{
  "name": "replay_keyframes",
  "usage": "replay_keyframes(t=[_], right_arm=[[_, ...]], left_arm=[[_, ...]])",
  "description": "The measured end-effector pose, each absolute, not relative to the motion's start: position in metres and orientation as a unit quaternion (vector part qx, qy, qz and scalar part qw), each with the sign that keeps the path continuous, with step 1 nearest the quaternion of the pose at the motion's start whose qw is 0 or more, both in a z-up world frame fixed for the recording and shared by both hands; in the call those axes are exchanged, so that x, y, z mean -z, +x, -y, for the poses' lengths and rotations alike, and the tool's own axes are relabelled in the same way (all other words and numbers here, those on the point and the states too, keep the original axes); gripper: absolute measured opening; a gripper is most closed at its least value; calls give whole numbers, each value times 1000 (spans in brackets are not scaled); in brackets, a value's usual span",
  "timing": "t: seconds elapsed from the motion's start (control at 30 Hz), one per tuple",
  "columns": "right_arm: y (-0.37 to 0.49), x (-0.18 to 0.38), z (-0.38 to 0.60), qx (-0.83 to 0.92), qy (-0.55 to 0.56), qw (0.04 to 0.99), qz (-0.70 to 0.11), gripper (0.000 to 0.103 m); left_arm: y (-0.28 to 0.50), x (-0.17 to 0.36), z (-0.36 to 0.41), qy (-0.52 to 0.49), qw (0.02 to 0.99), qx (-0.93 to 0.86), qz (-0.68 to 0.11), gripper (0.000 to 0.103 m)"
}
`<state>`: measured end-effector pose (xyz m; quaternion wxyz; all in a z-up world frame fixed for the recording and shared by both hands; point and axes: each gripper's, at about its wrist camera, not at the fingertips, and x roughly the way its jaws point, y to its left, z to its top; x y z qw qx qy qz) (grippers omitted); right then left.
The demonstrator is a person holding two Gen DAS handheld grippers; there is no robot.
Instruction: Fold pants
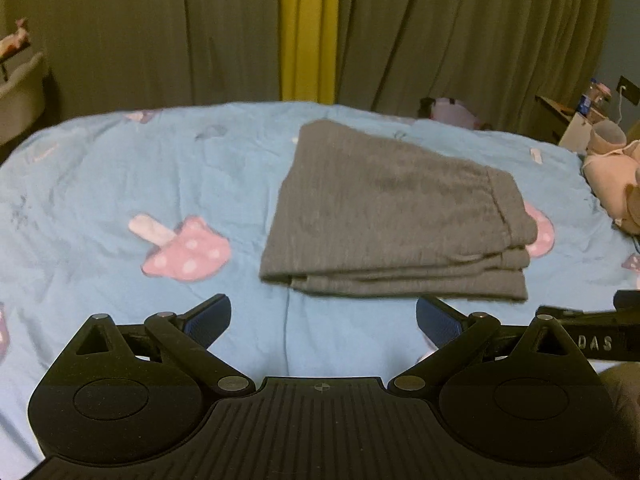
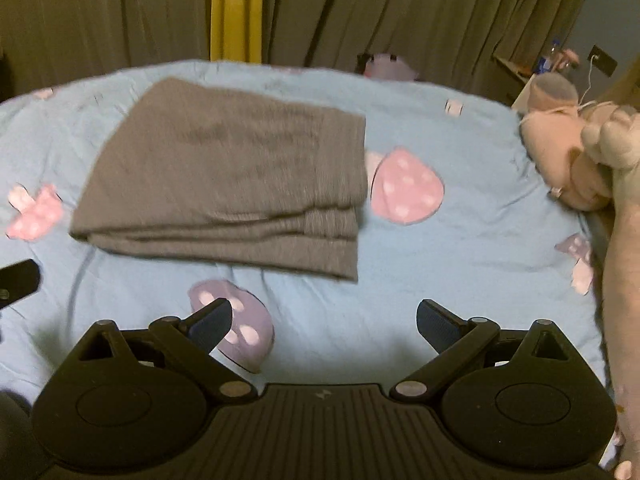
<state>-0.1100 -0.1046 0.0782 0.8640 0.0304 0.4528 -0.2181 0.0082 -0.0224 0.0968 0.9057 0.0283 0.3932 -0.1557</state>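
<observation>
- Nearest the left wrist camera, the left hand-held gripper (image 1: 323, 322) has its jaws spread wide and empty, hovering over the bed (image 1: 120, 176) with nothing between the blue pads.
- The right hand-held gripper (image 2: 324, 322) is likewise released, jaws wide apart and holding nothing; a lilac mushroom print (image 2: 236, 326) on the sheet shows just beyond its left finger.
- At the right edge of the left view, part of the other black tool pokes in, close beside the left one.
- Just past both sets of fingertips lie the pants (image 1: 392, 216), grey, folded into a compact stack of layers flat on the blue sheet, not touched by either tool.
- In the left view the pants sit ahead and a little right of centre; in the right view they (image 2: 236, 176) sit ahead and left.
- A pink mushroom print (image 2: 406, 186) peeks out from under the stack's right edge.
- Further right, plush toys (image 2: 576, 160) rest at the bed's edge.
- Behind the bed hang grey curtains (image 1: 160, 32) with a yellow strip (image 1: 306, 28) between them.
</observation>
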Motion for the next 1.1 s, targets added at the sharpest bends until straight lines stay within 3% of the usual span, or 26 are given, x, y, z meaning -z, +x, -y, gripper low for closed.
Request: replay_keyframes(t=[0.53, 1.1], right_arm=[[-93, -98, 112, 221, 55, 861, -454, 99], [-94, -101, 96, 216, -1, 871, -441, 99]], left_arm=[[24, -106, 43, 53, 901, 105, -418, 103], [22, -86, 41, -1, 896, 110, -430, 103]])
